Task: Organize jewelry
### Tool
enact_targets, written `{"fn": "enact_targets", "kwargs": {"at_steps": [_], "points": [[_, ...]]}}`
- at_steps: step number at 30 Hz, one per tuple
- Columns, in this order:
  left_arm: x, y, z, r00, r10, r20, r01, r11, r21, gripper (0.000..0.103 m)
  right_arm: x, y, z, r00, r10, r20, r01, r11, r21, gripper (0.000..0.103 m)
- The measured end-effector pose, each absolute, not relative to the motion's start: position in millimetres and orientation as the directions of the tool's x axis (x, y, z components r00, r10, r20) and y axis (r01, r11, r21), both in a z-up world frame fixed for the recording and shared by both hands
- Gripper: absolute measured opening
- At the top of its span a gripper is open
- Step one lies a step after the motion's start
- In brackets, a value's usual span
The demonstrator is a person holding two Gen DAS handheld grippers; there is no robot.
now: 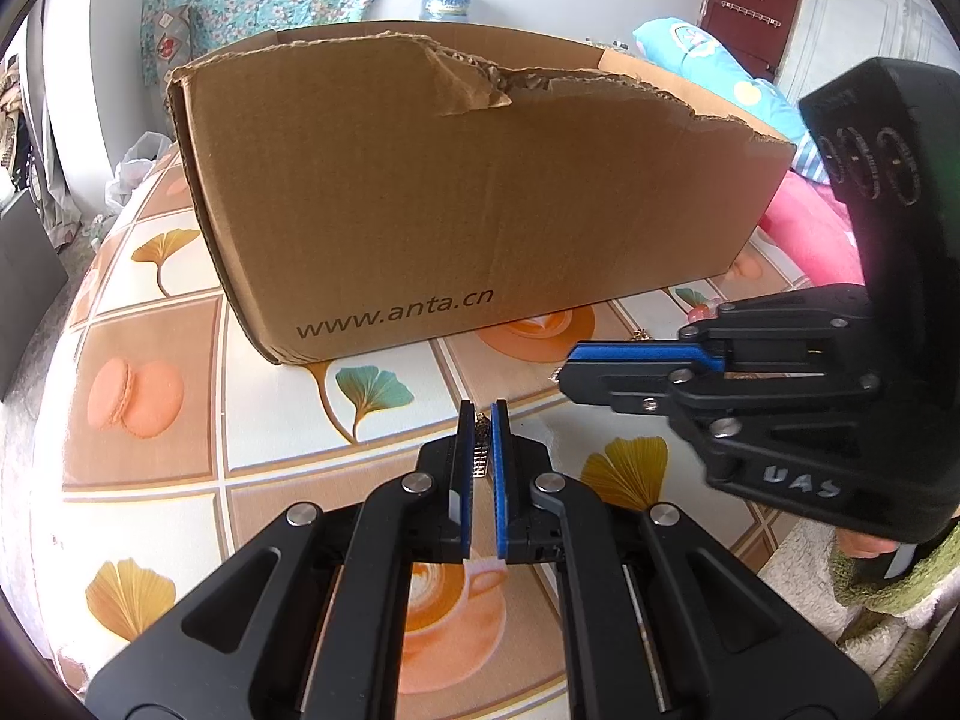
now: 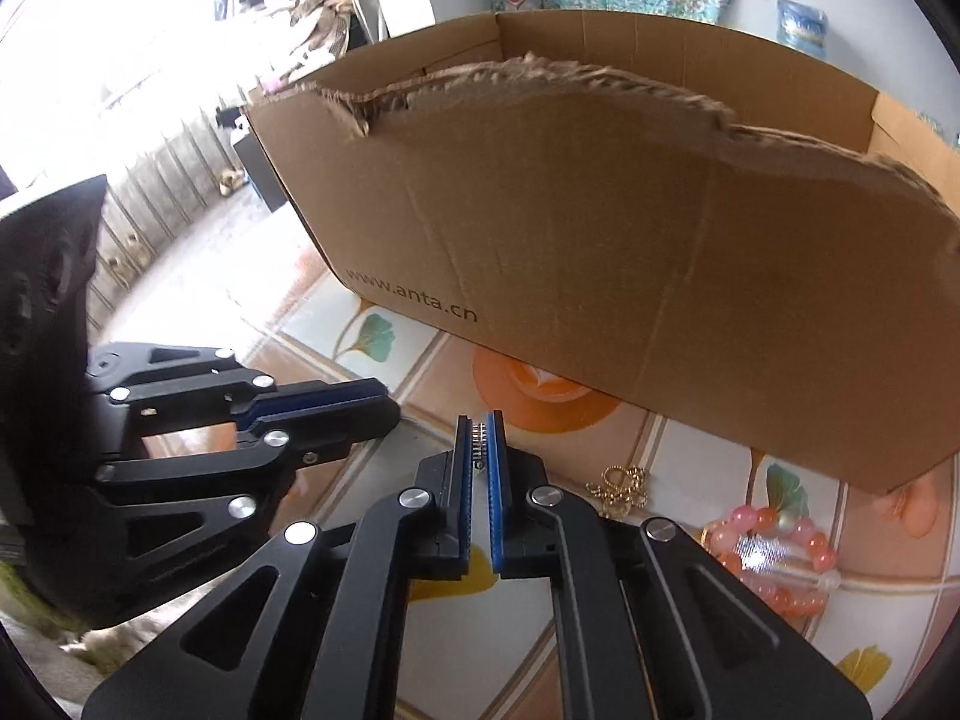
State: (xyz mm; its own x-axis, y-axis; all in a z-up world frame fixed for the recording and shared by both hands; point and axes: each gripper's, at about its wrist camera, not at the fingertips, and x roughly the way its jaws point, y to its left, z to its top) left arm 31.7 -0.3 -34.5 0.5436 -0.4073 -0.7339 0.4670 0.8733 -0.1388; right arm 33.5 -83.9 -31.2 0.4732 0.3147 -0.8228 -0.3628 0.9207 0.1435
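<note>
On the desk (image 2: pixel 690 456) stand one cardboard box (image 2: pixel 600 228), one gold chain (image 2: pixel 618 486) and one bead bracelet (image 2: pixel 774 558), while two hand-held grippers, left (image 1: pixel 482 414) and right (image 2: pixel 479 423), each clench one small metal piece (image 1: pixel 480 453).

Cardboard box (image 2: pixel 630 240) interior hidden behind its torn front wall

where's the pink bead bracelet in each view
Left wrist view: only a small part of the pink bead bracelet shows at the right, just above the right claw, near the cardboard box.
Right wrist view: lower right on the table, the pink bead bracelet lies in front of the box, right of a gold chain.
Shared landmark: the "www.anta.cn" print on the box's front wall.
</note>
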Motion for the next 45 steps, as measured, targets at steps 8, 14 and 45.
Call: {"fn": "enact_targets", "kwargs": {"at_steps": [8, 14, 45], "points": [[27.4, 9.0, -30.8, 0.551, -0.426, -0.717, 0.47, 0.869, -0.155, 0.004, 23.7, -105.0, -15.0, 0.509, 0.338, -0.792, -0.334, 0.925, 0.18, 0.005], [18.5, 21.1, -13.6, 0.586, -0.445, -0.677, 0.478, 0.864, -0.155, 0.003, 15.4, -115.8, 2.3, 0.544, 0.362, -0.757, -0.334, 0.921, 0.201, 0.005], [4.8, -13.3, -30.4, 0.575, -0.313, -0.756, 0.529, 0.847, 0.051, 0.0, 11.4, -125.3, 8.2, 0.555, 0.422, -0.717, -0.344, 0.901, 0.265, 0.005]]}}
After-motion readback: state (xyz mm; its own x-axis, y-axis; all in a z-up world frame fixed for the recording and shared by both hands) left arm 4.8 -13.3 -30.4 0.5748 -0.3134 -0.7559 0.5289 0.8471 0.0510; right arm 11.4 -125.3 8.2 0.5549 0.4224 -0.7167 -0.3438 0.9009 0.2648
